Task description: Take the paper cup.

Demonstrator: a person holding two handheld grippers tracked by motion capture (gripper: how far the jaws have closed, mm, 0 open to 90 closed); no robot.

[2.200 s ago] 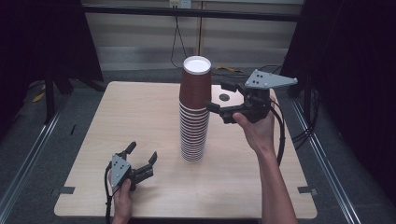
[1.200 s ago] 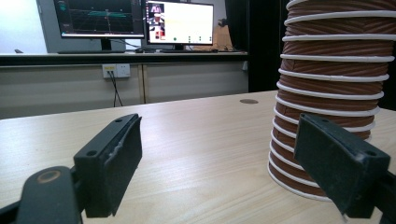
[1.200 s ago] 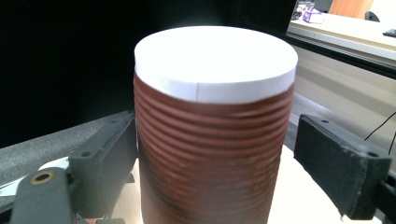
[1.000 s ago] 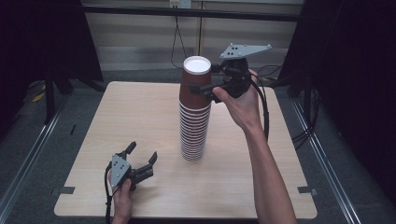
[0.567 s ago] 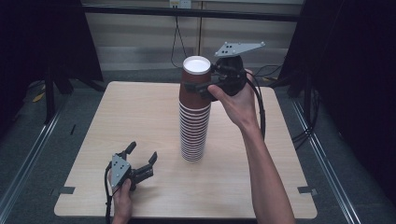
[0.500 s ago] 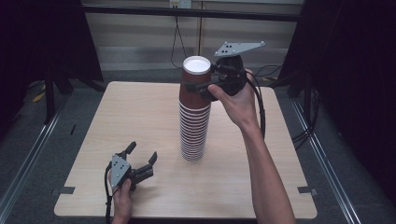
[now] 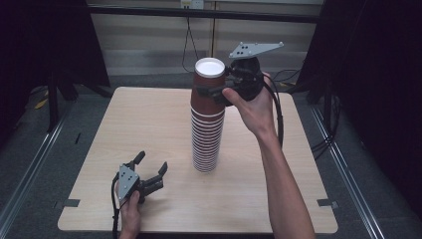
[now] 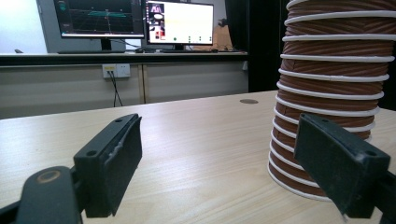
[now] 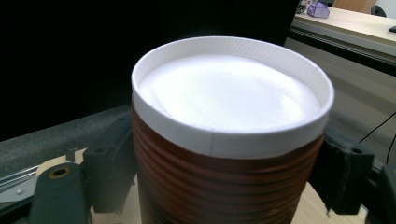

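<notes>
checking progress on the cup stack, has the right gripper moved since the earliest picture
Yes. In the high view the right gripper has gone up and left from beside the cup stack to its top cup, jaws now on either side of it.

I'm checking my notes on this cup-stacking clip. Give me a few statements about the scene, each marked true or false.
1. The right gripper has its jaws on either side of the top cup of the stack. True.
2. The stack of cups lies on its side. False: it stands upright on the table, cups upside down.
3. The left gripper holds a cup. False: its jaws stand apart with nothing between them, near the table's front edge.
4. The cups are brown with white rims. True.
5. The left gripper touches the stack. False: in the high view, bare tabletop separates them.
</notes>
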